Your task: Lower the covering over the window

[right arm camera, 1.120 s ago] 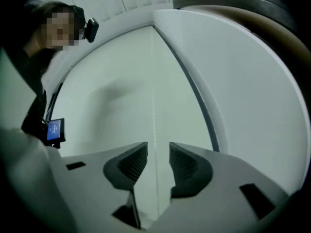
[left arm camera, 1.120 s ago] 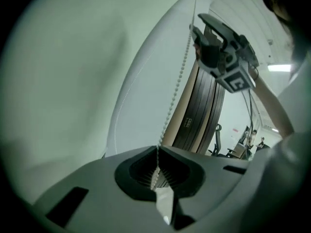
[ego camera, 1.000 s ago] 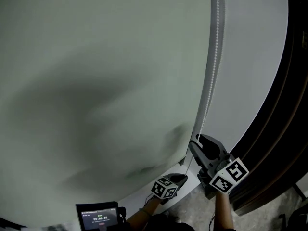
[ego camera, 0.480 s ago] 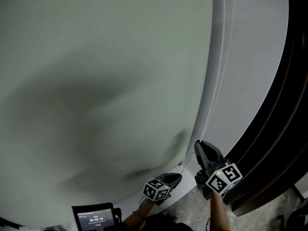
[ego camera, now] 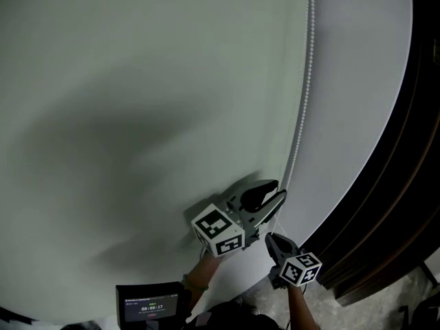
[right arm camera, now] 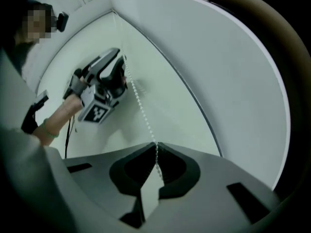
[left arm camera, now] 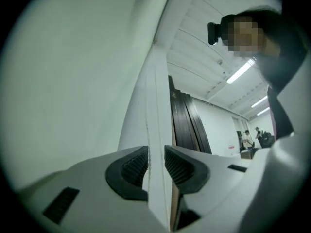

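A pale green roller blind (ego camera: 137, 115) fills most of the head view, and its white bead chain (ego camera: 302, 108) hangs along its right edge. My right gripper (ego camera: 269, 238) is low on the chain. Its jaws have just been closing and are shut on the bead chain (right arm camera: 141, 106), which runs into the meeting tips (right arm camera: 156, 147). My left gripper (ego camera: 278, 194) is higher up at the chain, pointing slightly upward. In the left gripper view its jaws (left arm camera: 156, 166) stand apart, with the thin chain (left arm camera: 146, 130) running between them close to the left pad.
A white wall strip (ego camera: 357, 81) lies right of the chain, then a dark frame (ego camera: 405, 150). A small device with a lit screen (ego camera: 152, 306) sits at the bottom by the person's arm. People stand far off in the room (left arm camera: 248, 139).
The left gripper has risen from below the right one up to the chain. The right gripper's jaws, wide open a second ago, closed on the chain and it sank lower.
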### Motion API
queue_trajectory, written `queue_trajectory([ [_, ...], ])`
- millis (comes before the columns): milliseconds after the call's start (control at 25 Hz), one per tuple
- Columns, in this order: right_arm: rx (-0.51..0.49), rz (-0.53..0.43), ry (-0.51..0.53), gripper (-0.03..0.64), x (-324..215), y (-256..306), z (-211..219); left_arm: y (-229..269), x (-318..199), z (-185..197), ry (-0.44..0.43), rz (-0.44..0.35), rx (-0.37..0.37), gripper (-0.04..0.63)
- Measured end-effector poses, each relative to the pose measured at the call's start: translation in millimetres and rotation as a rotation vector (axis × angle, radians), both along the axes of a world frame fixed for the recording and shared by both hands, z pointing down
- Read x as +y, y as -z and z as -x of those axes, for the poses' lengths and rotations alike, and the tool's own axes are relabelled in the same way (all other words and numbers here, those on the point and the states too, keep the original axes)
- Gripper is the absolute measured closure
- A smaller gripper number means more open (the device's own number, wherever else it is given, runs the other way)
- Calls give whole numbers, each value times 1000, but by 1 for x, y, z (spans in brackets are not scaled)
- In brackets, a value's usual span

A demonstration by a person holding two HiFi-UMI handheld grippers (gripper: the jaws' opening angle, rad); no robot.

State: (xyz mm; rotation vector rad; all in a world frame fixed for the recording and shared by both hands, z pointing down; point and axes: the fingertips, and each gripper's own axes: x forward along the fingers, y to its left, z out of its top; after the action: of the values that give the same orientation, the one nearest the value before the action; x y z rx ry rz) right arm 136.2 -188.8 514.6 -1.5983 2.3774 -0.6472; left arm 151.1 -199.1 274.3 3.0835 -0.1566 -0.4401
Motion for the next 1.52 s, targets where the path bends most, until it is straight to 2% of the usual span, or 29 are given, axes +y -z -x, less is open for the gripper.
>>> queue_trajectory([
  [80,25,1,10,598,-3,9,3,32,1,-12,-7,-80,-2,506],
  [160,30,3,12,598,-5,7,3,41,-1,-20,-14,-107,-10,506],
  [240,30,3,9,598,0,-5,6,31,2,-19,-18,-98,-6,569],
  [360,44,11,10,598,8,-27,6,10,8,-14,-15,-37,29,581],
  [400,62,31,15,598,10,-34,6,3,8,-15,-8,-21,15,583],
  [480,114,102,28,598,13,-51,9,-17,4,-18,21,-9,-60,583],
  [560,136,193,41,598,21,-77,18,-45,-5,-14,46,38,-126,583],
  [640,158,303,62,598,33,-116,29,-91,-17,-5,74,113,-201,584],
  [720,190,405,101,598,50,-155,39,-146,-27,2,118,155,-306,584],
  [800,191,451,118,598,60,-175,39,-192,-37,4,147,200,-383,584],
  [920,178,433,85,597,52,-175,24,-213,-60,3,171,245,-384,584],
  [1040,202,375,40,597,56,-152,21,-202,-49,17,188,188,-409,584],
  [1120,200,344,17,593,60,-138,26,-200,-41,29,203,187,-410,569],
  [1200,183,309,-9,515,56,-128,30,-206,-42,41,217,234,-370,518],
  [1280,163,265,-36,511,50,-119,32,-214,-43,51,222,278,-337,517],
  [1520,95,165,-46,511,43,-88,36,-242,-22,73,230,340,-328,517],
])
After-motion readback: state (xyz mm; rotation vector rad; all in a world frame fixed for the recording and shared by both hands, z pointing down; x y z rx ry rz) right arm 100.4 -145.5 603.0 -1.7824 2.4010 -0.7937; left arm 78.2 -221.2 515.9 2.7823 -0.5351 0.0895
